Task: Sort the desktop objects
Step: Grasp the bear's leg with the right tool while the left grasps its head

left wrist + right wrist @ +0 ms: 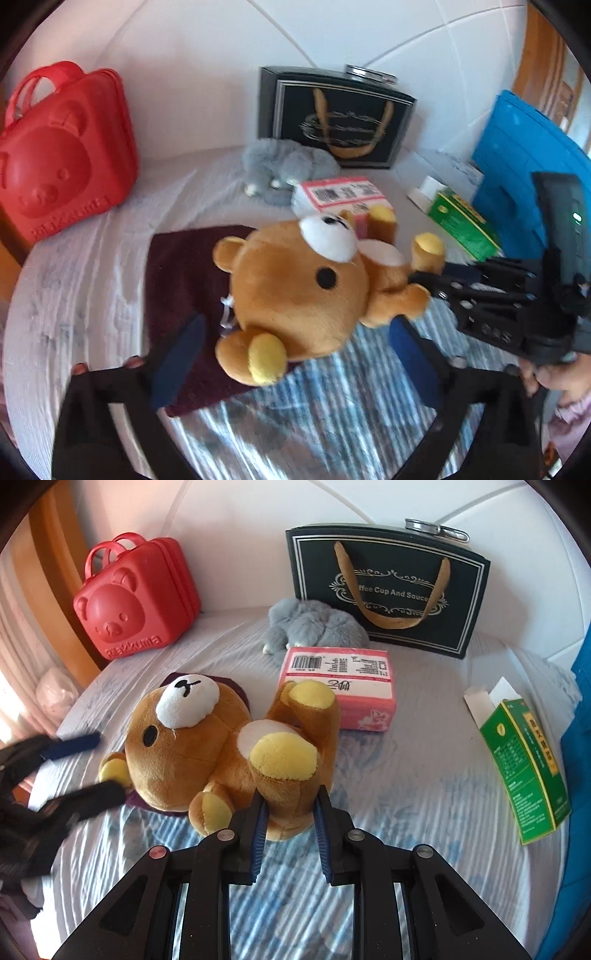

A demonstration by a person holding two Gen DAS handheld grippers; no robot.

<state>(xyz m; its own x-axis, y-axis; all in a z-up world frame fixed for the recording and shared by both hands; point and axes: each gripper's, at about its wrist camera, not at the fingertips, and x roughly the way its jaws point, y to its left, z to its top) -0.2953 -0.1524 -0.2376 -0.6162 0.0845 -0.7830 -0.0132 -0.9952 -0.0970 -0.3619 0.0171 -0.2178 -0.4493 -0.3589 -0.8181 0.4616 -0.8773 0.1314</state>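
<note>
Right wrist view: sorting is looking barely begun; every item is lying loose on the bed point(424, 775).
Black gift bag point(388, 587): standing at upper centre, nothing visibly placed in it.
Red bear case point(136, 594): sitting shut at upper left.
Teddy bear point(229, 746): lying on its back mid-frame, head over a maroon cloth point(177, 266).
Right tool point(290, 812): pinching the bear's leg between its blue pads.
Left tool point(291, 354): spread wide, bracketing the bear's head without gripping.
Grey plush point(314, 627), pink tissue pack point(340, 686), green box point(524, 768): waiting untouched.
</note>
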